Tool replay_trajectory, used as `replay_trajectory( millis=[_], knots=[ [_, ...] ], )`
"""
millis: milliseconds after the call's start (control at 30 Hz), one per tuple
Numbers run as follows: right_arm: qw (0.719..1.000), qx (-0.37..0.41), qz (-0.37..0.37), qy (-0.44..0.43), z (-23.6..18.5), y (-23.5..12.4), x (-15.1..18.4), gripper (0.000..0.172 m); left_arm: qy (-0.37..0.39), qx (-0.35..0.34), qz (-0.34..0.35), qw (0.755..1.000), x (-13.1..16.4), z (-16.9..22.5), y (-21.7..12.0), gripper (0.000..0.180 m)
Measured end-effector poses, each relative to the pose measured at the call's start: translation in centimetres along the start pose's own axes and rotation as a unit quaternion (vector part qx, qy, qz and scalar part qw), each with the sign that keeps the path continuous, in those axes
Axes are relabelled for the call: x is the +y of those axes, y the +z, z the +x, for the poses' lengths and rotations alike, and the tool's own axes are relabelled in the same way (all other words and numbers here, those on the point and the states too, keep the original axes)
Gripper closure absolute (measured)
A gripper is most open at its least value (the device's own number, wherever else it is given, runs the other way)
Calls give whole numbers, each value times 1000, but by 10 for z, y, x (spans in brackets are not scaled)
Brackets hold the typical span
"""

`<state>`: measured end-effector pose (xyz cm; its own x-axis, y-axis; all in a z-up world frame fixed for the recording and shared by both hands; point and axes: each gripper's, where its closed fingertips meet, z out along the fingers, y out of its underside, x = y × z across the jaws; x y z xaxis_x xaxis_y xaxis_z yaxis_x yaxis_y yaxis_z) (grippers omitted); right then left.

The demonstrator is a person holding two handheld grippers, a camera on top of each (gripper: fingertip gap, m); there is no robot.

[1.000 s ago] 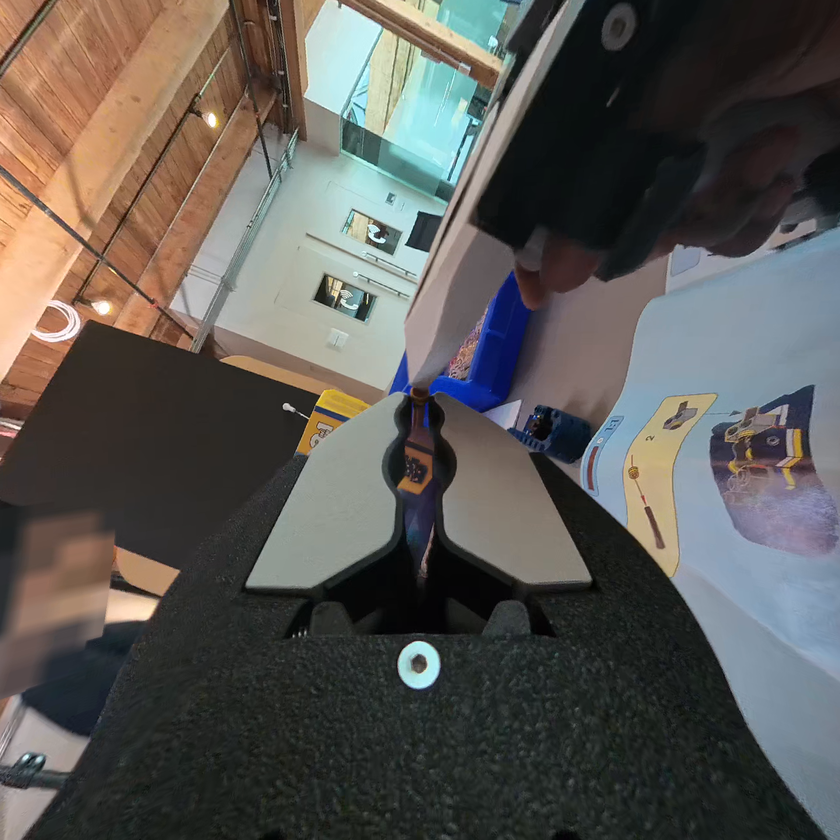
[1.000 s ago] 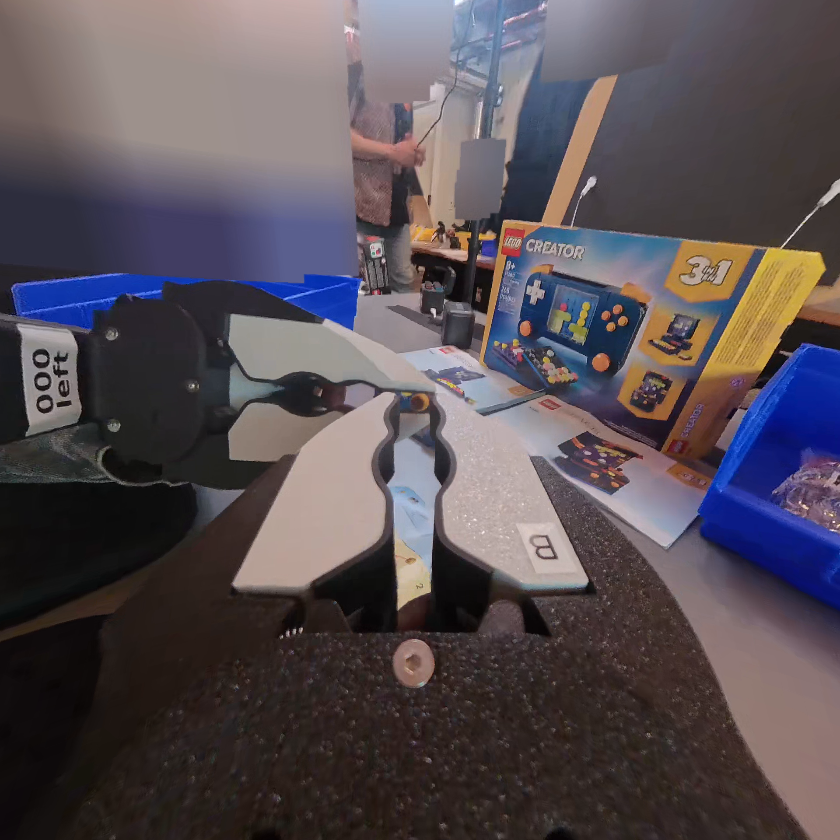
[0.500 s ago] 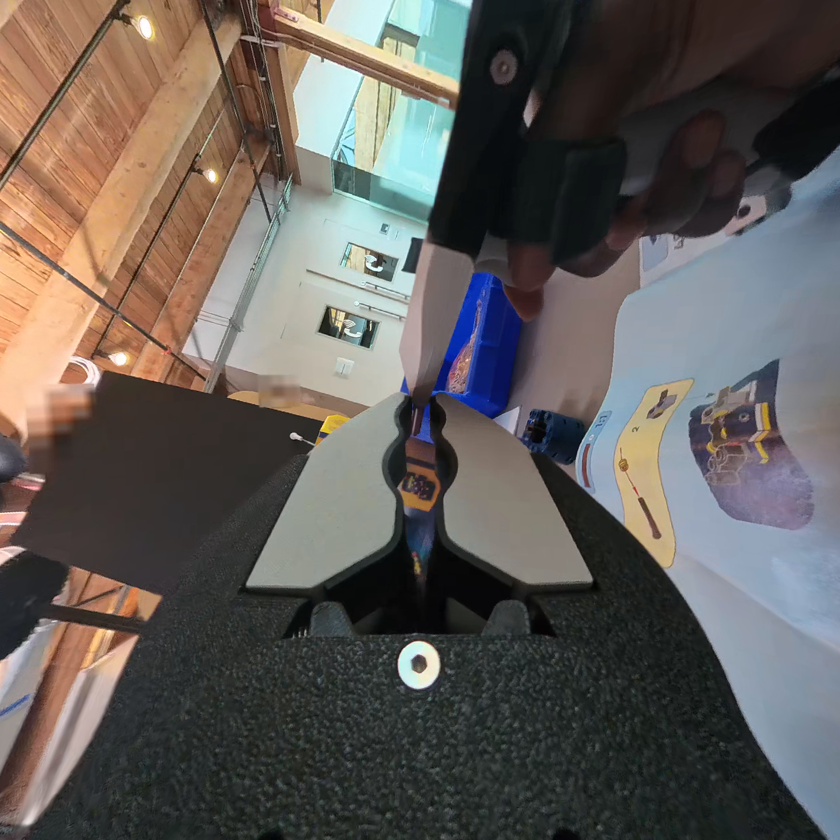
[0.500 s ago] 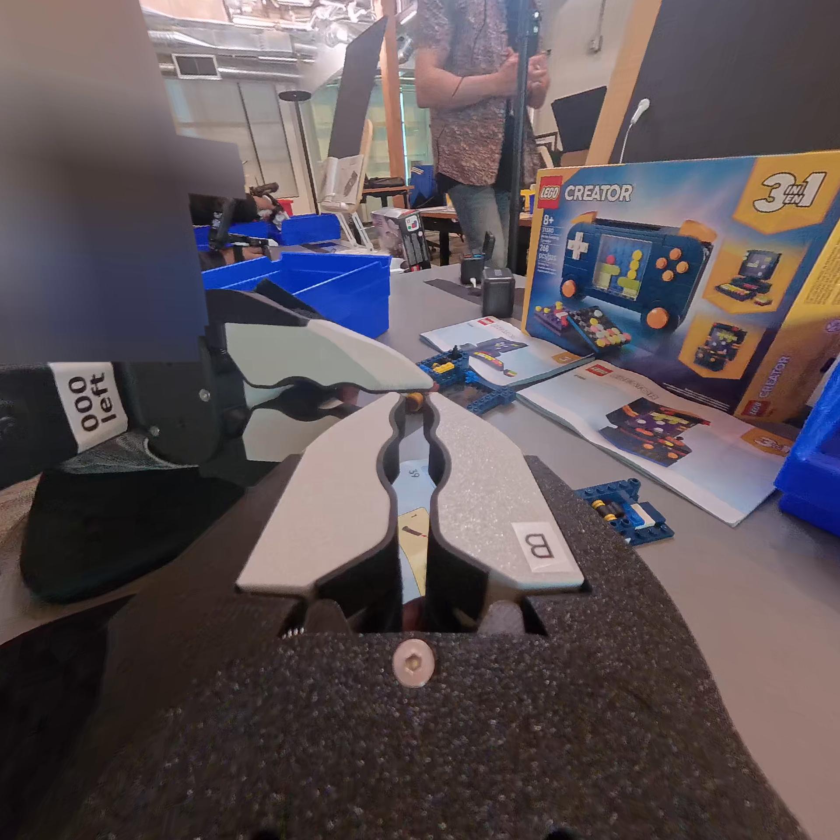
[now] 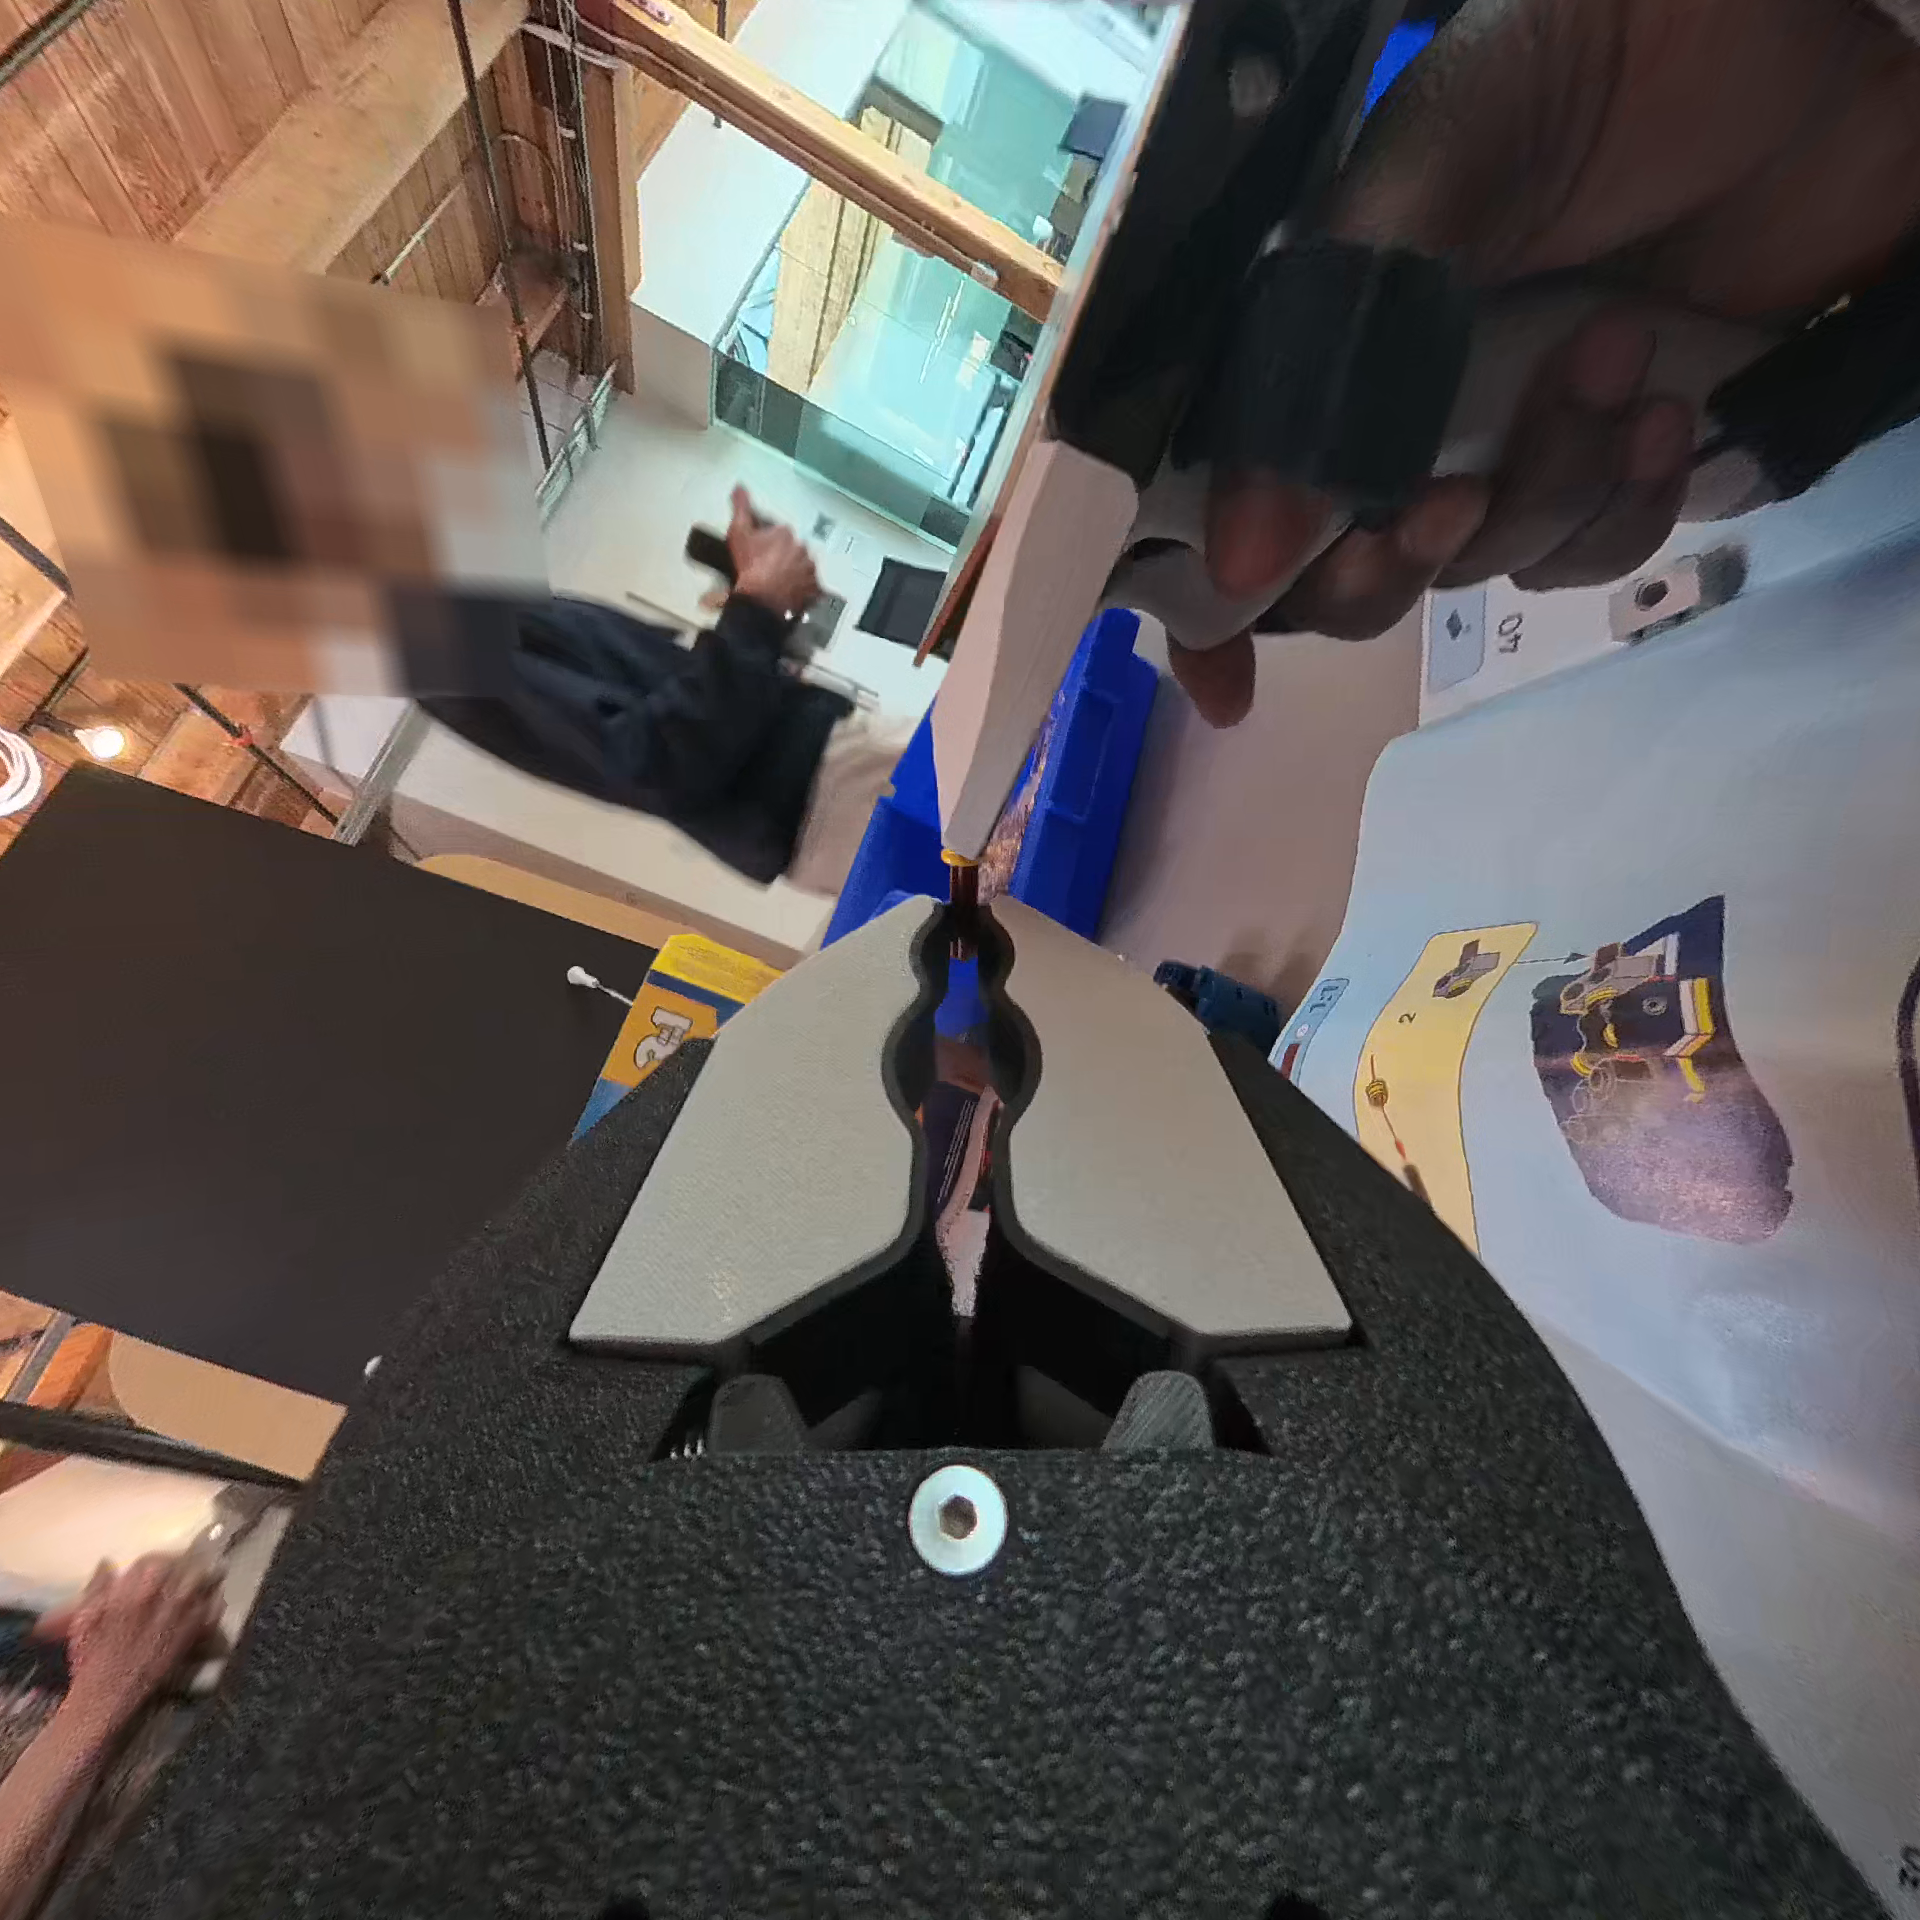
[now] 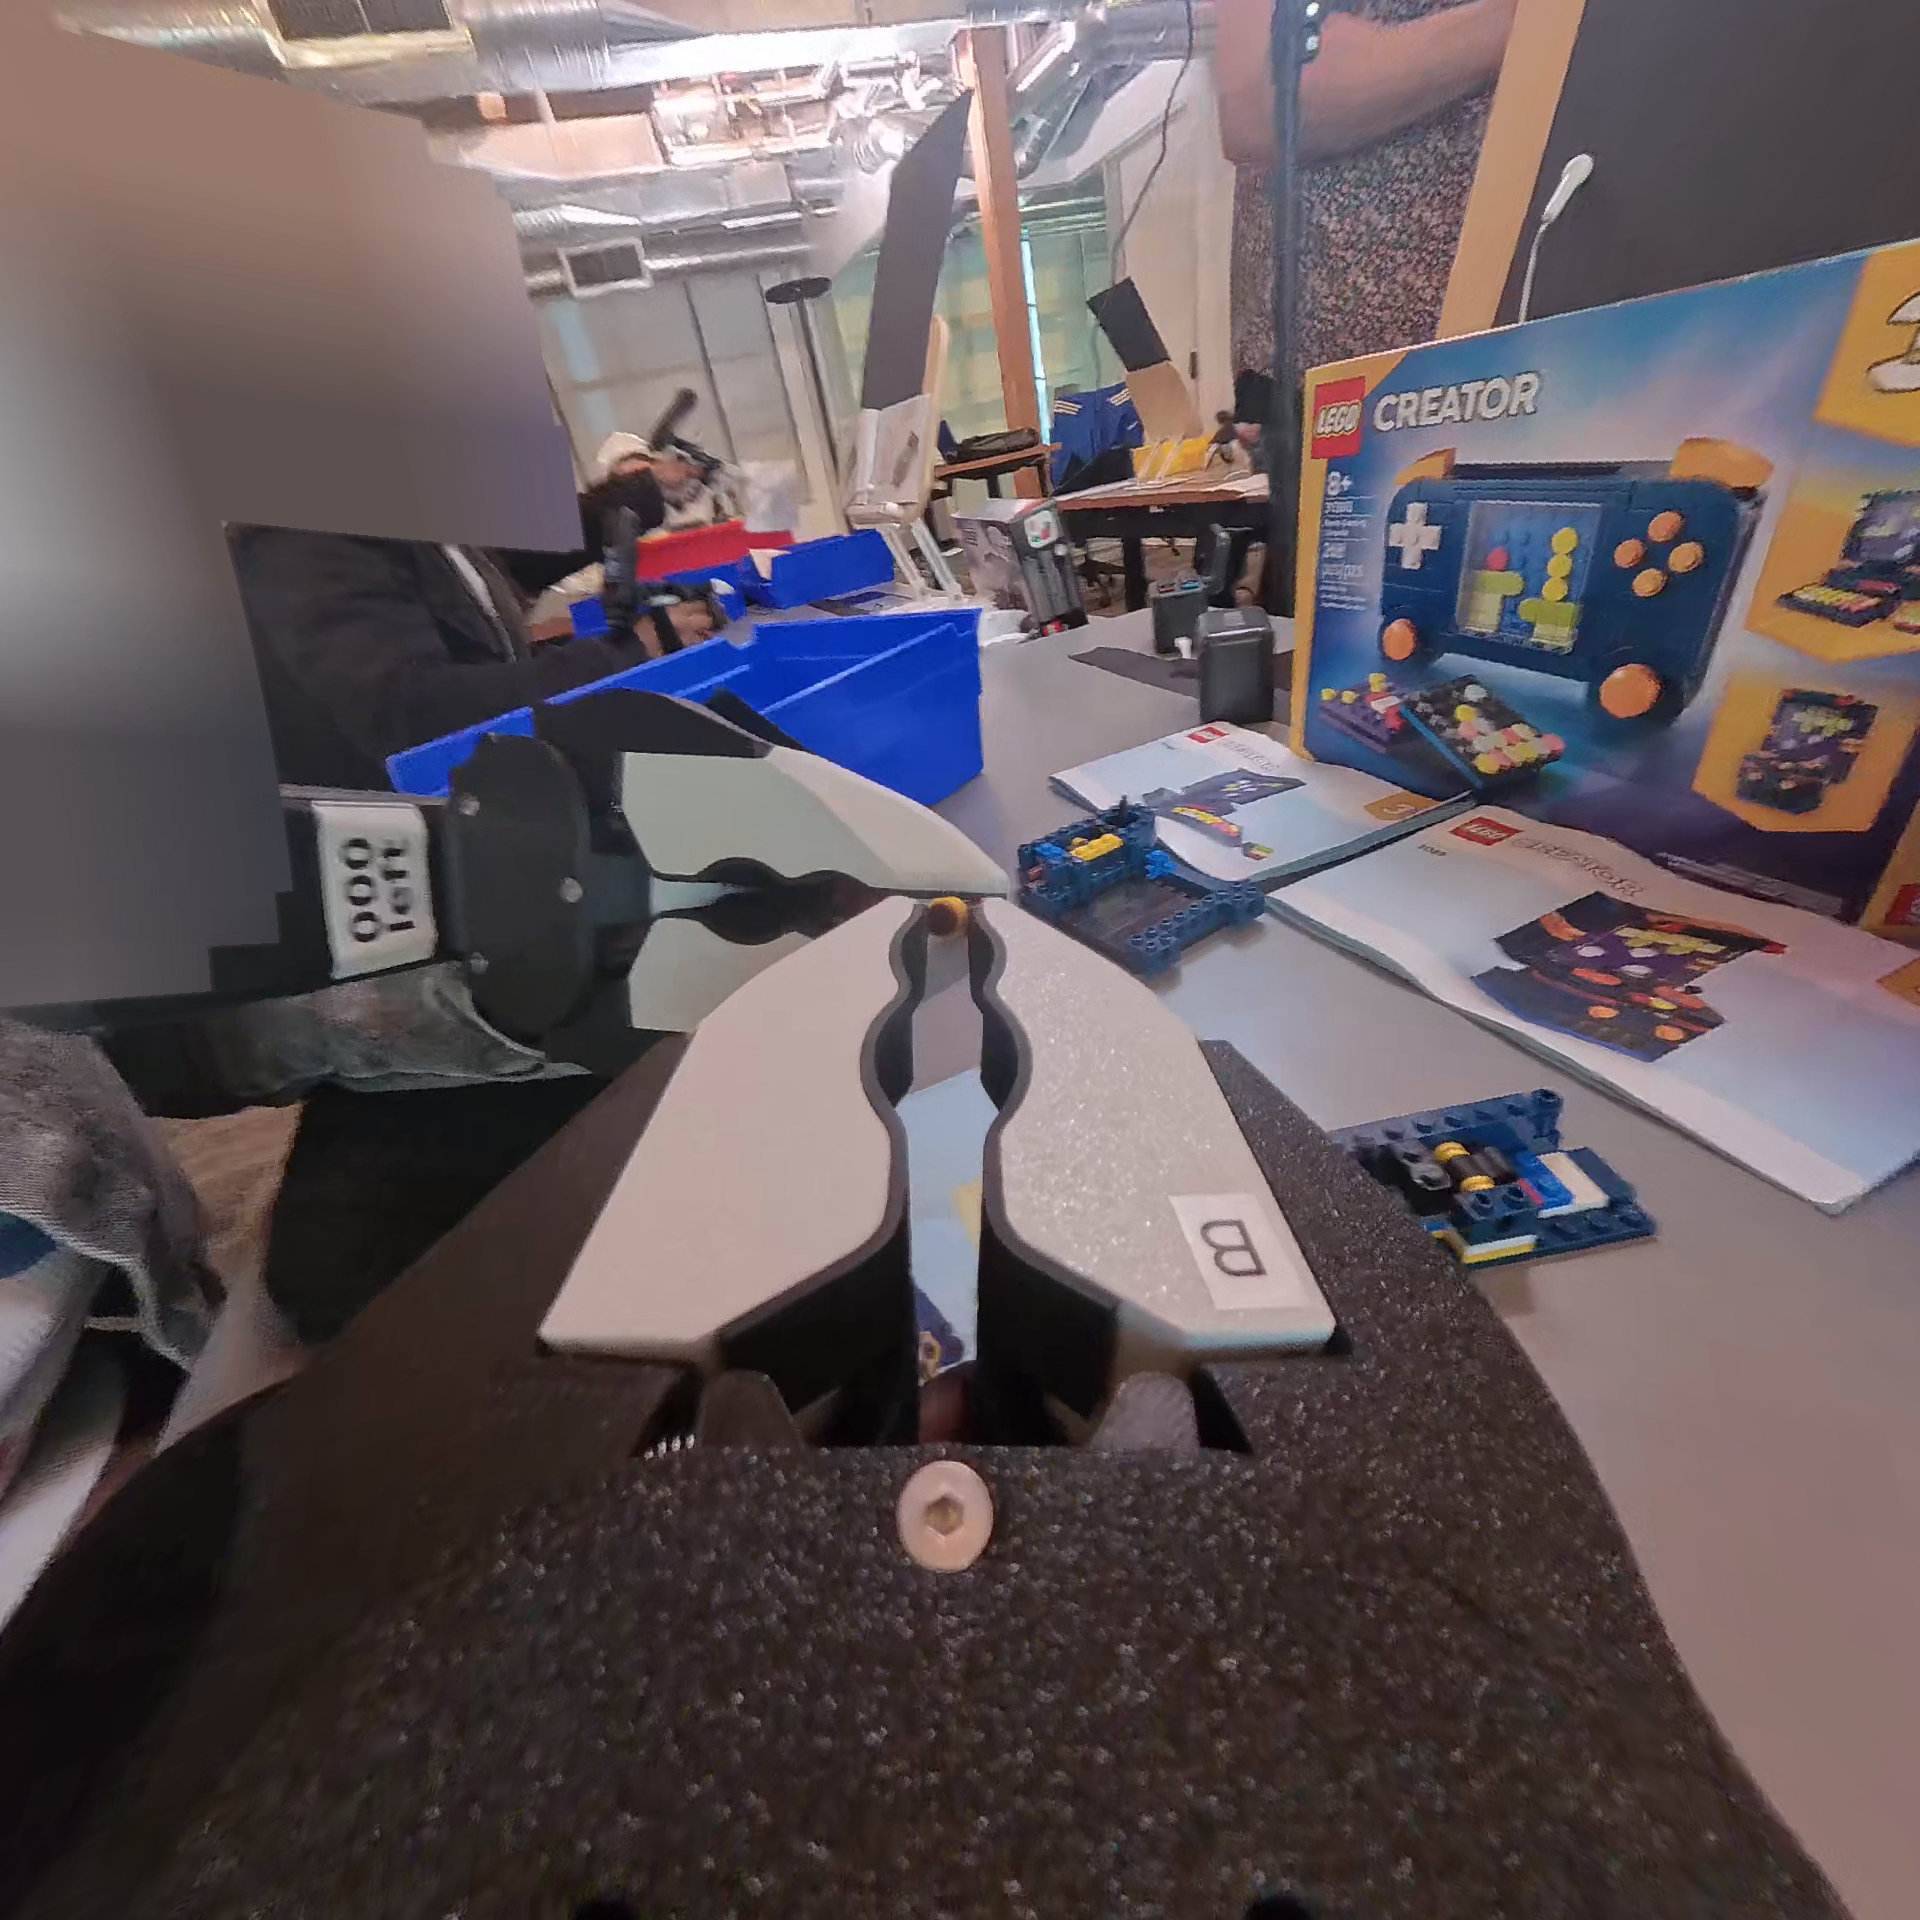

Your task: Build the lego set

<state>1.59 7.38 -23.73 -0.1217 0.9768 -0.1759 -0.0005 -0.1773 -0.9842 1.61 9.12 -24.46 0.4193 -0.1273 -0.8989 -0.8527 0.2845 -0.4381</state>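
Note:
In the left wrist view my left gripper (image 5: 964,923) is shut on a thin dark brown rod (image 5: 962,904) that sticks out past its tips. A small yellow round piece (image 5: 957,856) sits on the rod's far end, under the right gripper's fingertips (image 5: 977,810). In the right wrist view my right gripper (image 6: 943,921) is shut on that yellow round piece (image 6: 944,914), with its pads on both sides. The left gripper (image 6: 966,885) reaches in from the left and meets my right tips there. Both are held above the grey table (image 6: 1351,1039).
A blue brick assembly (image 6: 1138,883) and a smaller one (image 6: 1496,1184) lie on the table by open booklets (image 6: 1621,966) and a toy box (image 6: 1600,561). Blue bins (image 6: 862,696) stand behind. An open instruction page (image 5: 1621,1039) lies to the right of the left gripper. My two grippers' fingertips are within a few centimetres of each other.
My right jaws closed in on the yellow piece. Both grippers tilted and shifted together, so the backgrounds swung. The left gripper kept hold of the rod.

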Motion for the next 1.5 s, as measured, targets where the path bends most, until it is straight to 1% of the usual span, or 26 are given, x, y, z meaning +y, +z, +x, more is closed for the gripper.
replay_trajectory(
  millis=[67,133,200,333,400,467,533,600,667,767,800,867,933,1000,1067,1133,1200,1267,1333,1367,1433,1500],
  knots=[
    [999,27,-8,-41,3,1,1,158,18,-2,-17,1000,4,1,1,176],
    [996,38,-27,-73,2,3,6,158,31,-3,-30,999,7,2,2,176],
    [994,53,-29,-94,4,3,5,164,36,-2,-30,999,7,3,1,176],
    [994,55,-36,-91,5,3,7,164,36,1,-31,999,7,4,1,176],
    [994,55,-35,-92,6,2,6,165,18,-1,-24,1000,6,4,1,176],
    [995,53,-18,-79,7,-2,-1,165,-27,-1,-24,999,9,0,1,176],
    [997,51,16,-55,10,-10,-12,165,-82,2,-39,996,20,-3,2,175],
    [997,42,59,-22,13,-20,-27,165,-158,3,-50,986,32,-9,3,175],
    [994,29,103,5,14,-31,-41,165,-263,5,-35,964,39,-15,2,174],
    [985,11,170,37,15,-49,-61,165,-407,17,23,913,38,-25,0,170],
    [980,4,192,48,16,-55,-67,165,-437,23,38,898,37,-27,-1,168],
    [971,-3,232,65,18,-68,-79,165,-469,52,64,880,29,-23,0,158],
    [961,-7,267,72,20,-81,-88,165,-472,113,80,871,13,-6,2,147],
    [953,-9,293,80,23,-90,-95,165,-451,221,75,862,-12,25,0,143],
    [950,-7,300,86,25,-92,-96,165,-437,305,35,846,-31,53,0,135],
    [951,-8,295,86,25,-91,-94,165,-409,372,4,833,-46,74,-2,134],
    [953,-10,290,84,24,-89,-93,165,-369,436,-28,821,-54,94,-3,133],
    [953,-9,292,83,24,-90,-94,165,-329,469,-66,817,-53,109,4,140],
    [951,-5,296,86,26,-92,-94,165,-299,477,-87,822,-50,118,17,147],
    [950,-5,299,87,27,-94,-95,165,-289,482,-92,822,-49,123,23,148],
    [949,-2,302,89,28,-96,-96,165,-274,500,-107,815,-45,134,31,148],
    [948,-1,304,90,29,-98,-97,165,-277,508,-110,808,-43,142,36,148]
  ],
)
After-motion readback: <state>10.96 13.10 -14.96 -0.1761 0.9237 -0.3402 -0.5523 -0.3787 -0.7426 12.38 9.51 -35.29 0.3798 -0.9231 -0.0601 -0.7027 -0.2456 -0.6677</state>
